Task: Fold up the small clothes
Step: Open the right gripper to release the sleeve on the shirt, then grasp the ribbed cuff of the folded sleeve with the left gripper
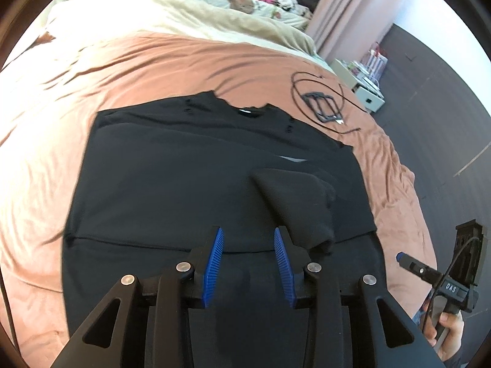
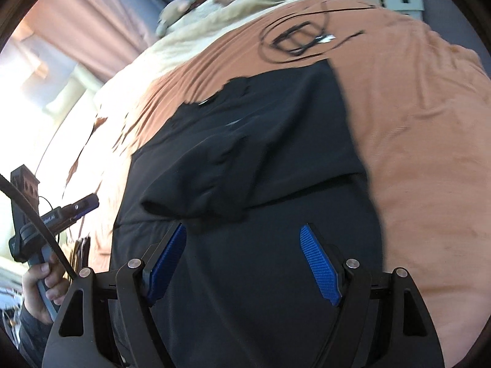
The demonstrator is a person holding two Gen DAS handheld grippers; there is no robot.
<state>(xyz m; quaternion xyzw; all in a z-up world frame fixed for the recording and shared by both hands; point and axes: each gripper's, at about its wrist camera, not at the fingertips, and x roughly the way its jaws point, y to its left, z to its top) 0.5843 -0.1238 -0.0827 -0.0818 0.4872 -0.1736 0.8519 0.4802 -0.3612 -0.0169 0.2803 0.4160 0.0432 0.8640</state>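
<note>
Lying flat on the bed (image 1: 129, 70), the black shirt (image 1: 184, 165) is judged light, limp and easily dragged. A sleeve (image 1: 300, 196) is already folded inward; hem corners are best pinched. Left gripper (image 1: 248, 260) is seen partly open, right gripper (image 2: 245, 263) wide open, nothing held by either.

My left tool (image 1: 248, 239) hangs over the black shirt (image 1: 184, 178) spread flat on the bed's orange cover (image 1: 153, 61), its blue pads (image 1: 214, 263) apart with nothing between them. 1 sleeve (image 1: 297, 202) lies folded inward on the shirt. My right tool (image 1: 402, 259) shows at the right edge, gripped by my hand (image 1: 448, 328). A coiled black cable (image 1: 319, 98) lies beyond the collar
</note>
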